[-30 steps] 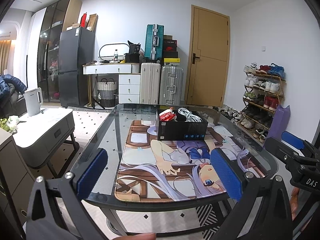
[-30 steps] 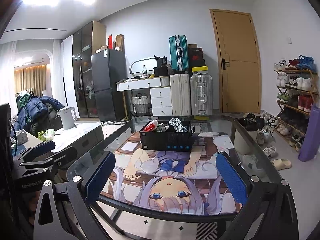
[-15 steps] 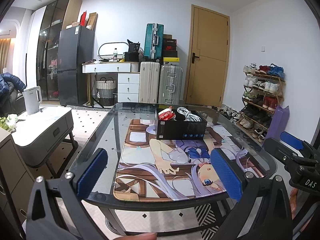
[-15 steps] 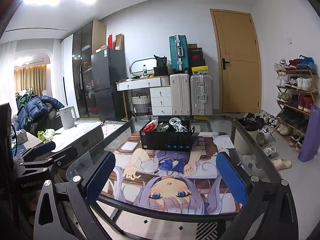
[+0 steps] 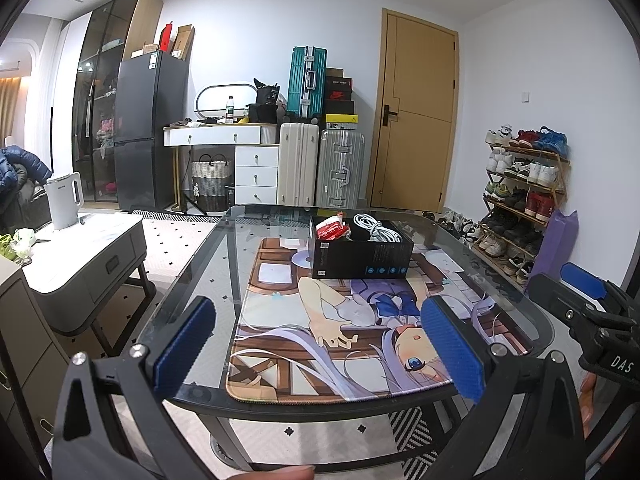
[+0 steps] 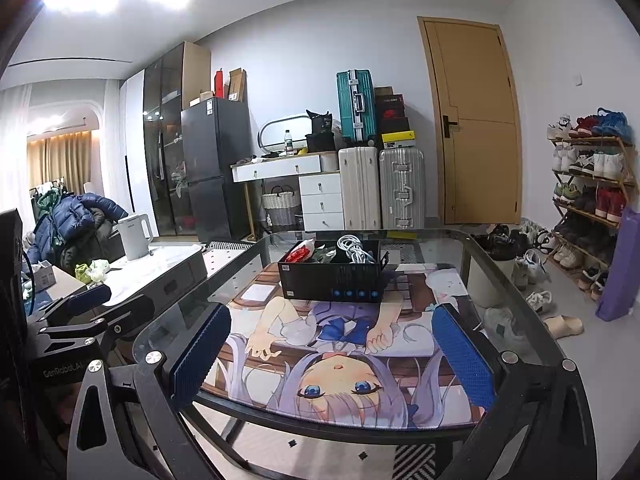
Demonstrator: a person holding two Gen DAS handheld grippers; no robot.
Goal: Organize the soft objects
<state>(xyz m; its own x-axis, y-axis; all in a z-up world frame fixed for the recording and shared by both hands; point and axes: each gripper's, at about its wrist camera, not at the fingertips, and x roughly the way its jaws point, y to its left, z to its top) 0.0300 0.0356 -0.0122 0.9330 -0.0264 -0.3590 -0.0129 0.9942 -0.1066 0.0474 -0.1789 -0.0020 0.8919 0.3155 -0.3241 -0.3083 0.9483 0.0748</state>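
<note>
We've got both grippers held off the near edge of the glass table (image 5: 192,264), nothing in either. Left gripper (image 5: 318,344): jaws spread wide, blue pads apart, empty. Right gripper (image 6: 330,354): same, jaws wide, empty. Each shows at the edge of the other's view, left one at far left of the right wrist view, right one at far right of the left wrist view.

Task items sit in the black box (image 5: 362,258) at the far middle of the table, on the far end of the anime desk mat (image 5: 340,320). Inside the box: a red-and-white packet (image 5: 332,229) at the left end, a coiled white cable (image 5: 376,228) toward the right, something dark between them that we can't identify. Box is well apart from both grippers.

Background: suitcases (image 5: 320,168) and a wooden door (image 5: 416,120) at the far wall, shoe rack (image 5: 524,184) on the right, white kettle (image 5: 64,200) on the side table at left.
</note>
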